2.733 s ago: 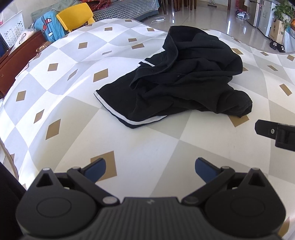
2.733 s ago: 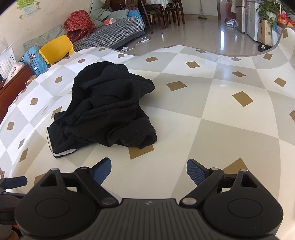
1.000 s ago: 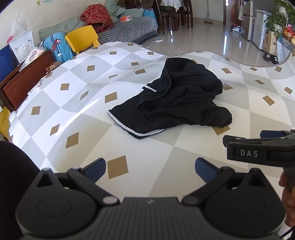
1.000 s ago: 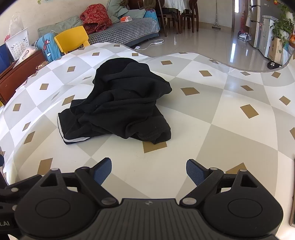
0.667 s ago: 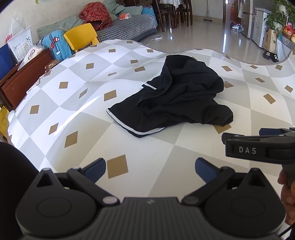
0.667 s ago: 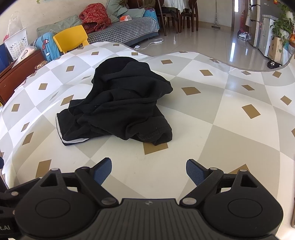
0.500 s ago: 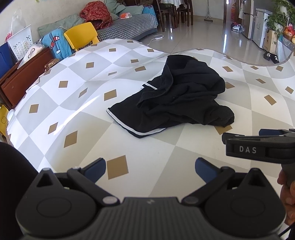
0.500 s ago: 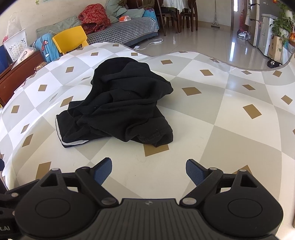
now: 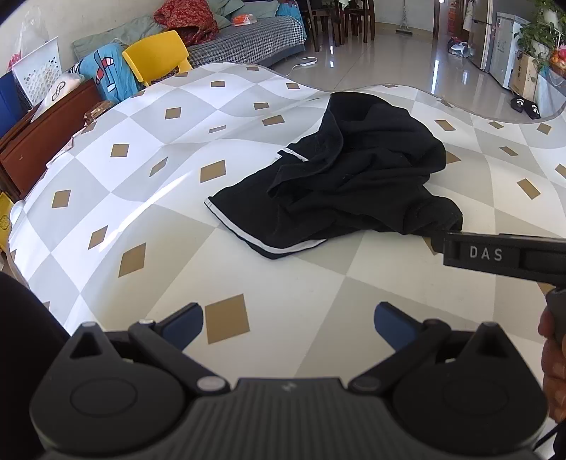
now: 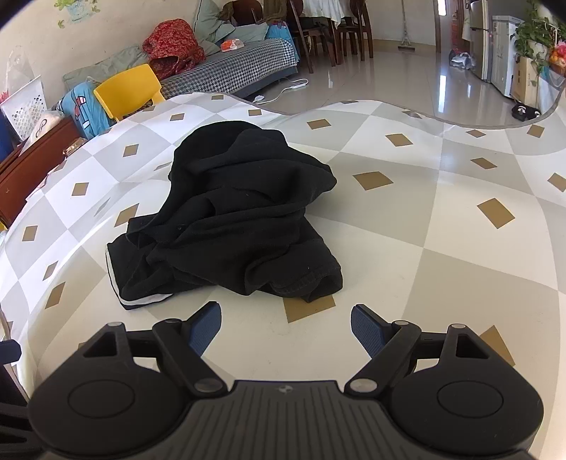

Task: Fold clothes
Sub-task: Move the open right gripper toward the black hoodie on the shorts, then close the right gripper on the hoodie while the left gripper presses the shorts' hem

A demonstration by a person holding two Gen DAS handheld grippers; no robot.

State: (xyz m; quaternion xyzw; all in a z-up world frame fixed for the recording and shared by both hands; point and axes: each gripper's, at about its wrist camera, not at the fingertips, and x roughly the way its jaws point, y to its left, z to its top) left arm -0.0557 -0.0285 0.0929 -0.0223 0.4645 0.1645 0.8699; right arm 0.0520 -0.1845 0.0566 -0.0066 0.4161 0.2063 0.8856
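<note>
A crumpled black garment (image 9: 346, 184) with a white-striped hem lies in a heap on the checked tablecloth (image 9: 141, 198). My left gripper (image 9: 288, 320) hovers open over bare cloth, short of the striped hem, nothing between its fingers. The black body of the right gripper marked DAS (image 9: 495, 254) reaches in from the right, near the heap's right fold. In the right wrist view the garment (image 10: 233, 226) sits just beyond my right gripper (image 10: 284, 315). That gripper is open and empty, its blue pads close to the near hem.
The tablecloth (image 10: 424, 230) ends in a wavy far edge with shiny floor beyond. A yellow chair (image 9: 155, 56), a sofa (image 9: 247, 32) piled with clothes and a wooden cabinet (image 9: 42, 141) stand at the far left. A hand (image 9: 552, 354) shows at the right edge.
The right gripper has edged closer to the garment's near hem and its jaws have narrowed a little. The left gripper has barely moved. The garment lies as before.
</note>
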